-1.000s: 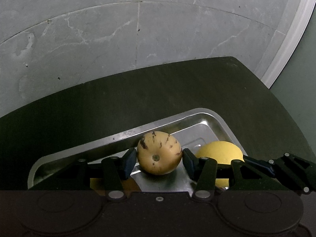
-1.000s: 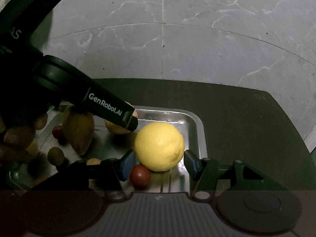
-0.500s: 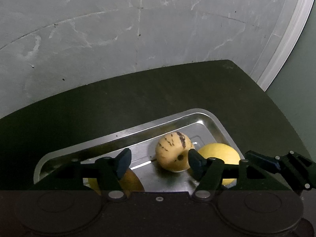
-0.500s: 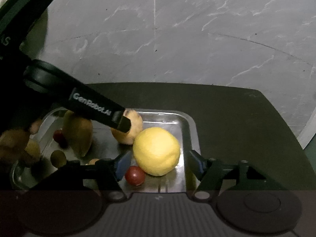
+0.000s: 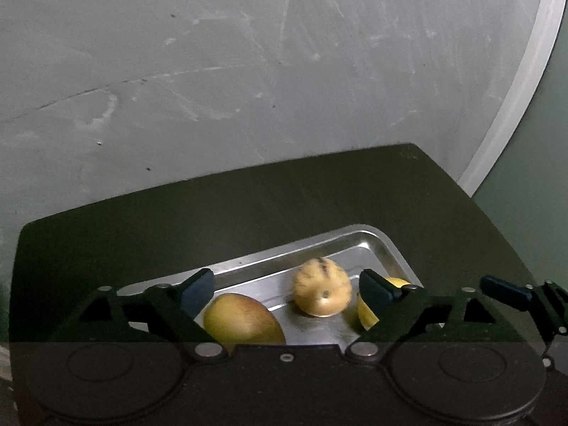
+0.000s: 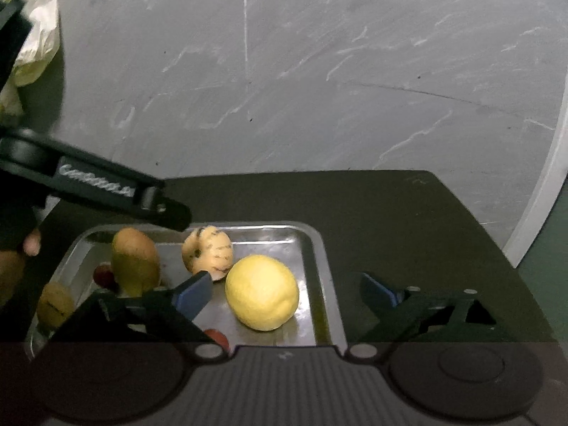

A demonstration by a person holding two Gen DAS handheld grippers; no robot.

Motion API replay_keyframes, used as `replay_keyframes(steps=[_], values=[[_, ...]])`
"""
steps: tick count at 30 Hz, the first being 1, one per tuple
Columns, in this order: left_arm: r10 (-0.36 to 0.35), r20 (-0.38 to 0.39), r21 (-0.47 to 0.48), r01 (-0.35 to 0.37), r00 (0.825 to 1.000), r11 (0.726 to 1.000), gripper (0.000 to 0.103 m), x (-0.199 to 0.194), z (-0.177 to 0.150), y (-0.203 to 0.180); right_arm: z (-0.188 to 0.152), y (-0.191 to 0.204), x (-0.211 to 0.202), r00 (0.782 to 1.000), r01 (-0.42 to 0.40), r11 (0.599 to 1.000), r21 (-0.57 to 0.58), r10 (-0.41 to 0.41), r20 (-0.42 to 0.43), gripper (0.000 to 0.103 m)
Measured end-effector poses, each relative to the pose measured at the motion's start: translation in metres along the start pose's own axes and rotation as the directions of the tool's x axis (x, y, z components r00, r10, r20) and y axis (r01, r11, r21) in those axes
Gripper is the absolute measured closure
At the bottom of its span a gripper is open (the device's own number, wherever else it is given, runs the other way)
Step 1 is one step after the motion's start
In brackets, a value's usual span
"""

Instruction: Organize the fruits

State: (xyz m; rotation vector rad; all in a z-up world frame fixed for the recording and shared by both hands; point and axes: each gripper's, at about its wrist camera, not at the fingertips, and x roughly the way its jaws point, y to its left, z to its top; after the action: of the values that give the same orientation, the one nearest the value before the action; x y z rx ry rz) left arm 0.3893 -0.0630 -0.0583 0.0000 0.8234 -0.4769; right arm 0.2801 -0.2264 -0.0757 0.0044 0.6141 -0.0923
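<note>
Fruit count: seven pieces can be counted in the tray (image 6: 321, 266) from the right wrist view: one lemon (image 6: 262, 291), one striped melon (image 6: 207, 250), one mango (image 6: 135, 261), two small red fruits (image 6: 103, 274) and (image 6: 218, 336), one yellowish fruit (image 6: 55, 305) at the left end, and one more at the far left edge, too cut off to name.
Lemon: lies near the tray's right wall, long axis running from far-left to near-right, blunt tip towards the near-right.
Striped melon: round, just behind and left of the lemon, close to touching it; its dimpled end faces left in the right wrist view and faces the camera in the left wrist view (image 5: 322, 291).
Mango: long axis runs from the tray's far wall towards the near side, narrower end away; the left wrist view (image 5: 243, 323) shows it lengthwise beside the melon.
Tray: one metal tray, on a dark table (image 6: 408, 220) over a grey marbled floor (image 6: 319, 71).
Left gripper (image 5: 285, 289): jaws wide apart, empty, raised over the tray's far-left part.
Right gripper (image 6: 287, 293): jaws wide apart, holding nothing; the lemon sits between the fingers without touching them.
Elsewhere: one pale crumpled bag (image 6: 33, 32) at far left.
</note>
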Motion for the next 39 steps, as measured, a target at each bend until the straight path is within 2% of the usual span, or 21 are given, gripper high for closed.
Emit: replay_keyframes(steps=[5, 10, 16, 22, 31, 39], values=[[0.013, 0.040, -0.036, -0.011, 0.999, 0.999, 0.003, -0.019, -0.004, 0.011, 0.006, 0.000, -0.015, 0.999, 0.034, 0.999, 0.001, -0.034, 0.033, 0.001], [0.029, 0.072, -0.069, -0.024, 0.997, 0.997, 0.002, -0.038, -0.012, 0.019, 0.008, 0.001, -0.029, 0.996, 0.054, 0.998, 0.011, -0.055, 0.072, 0.000], [0.084, 0.144, -0.094, -0.071, 0.986, 0.993, 0.001, -0.060, -0.022, 0.019, 0.010, 0.000, -0.042, 0.991, 0.055, 0.998, 0.003, -0.055, 0.126, 0.000], [0.159, 0.182, -0.123, -0.138, 0.970, 0.983, 0.001, -0.076, -0.037, 0.010, 0.011, -0.005, -0.049, 0.987, 0.021, 1.000, -0.005, -0.020, 0.160, 0.000], [0.259, 0.181, -0.195, -0.224, 0.949, 0.955, 0.001, -0.100, -0.065, -0.016, 0.007, -0.022, -0.072, 0.982, -0.062, 0.995, -0.076, 0.075, 0.173, 0.000], [0.346, 0.185, -0.227, -0.303, 0.920, 0.926, 0.001, -0.127, -0.092, -0.037, -0.001, -0.033, -0.093, 0.969, -0.118, 0.984, -0.134, 0.144, 0.200, 0.000]])
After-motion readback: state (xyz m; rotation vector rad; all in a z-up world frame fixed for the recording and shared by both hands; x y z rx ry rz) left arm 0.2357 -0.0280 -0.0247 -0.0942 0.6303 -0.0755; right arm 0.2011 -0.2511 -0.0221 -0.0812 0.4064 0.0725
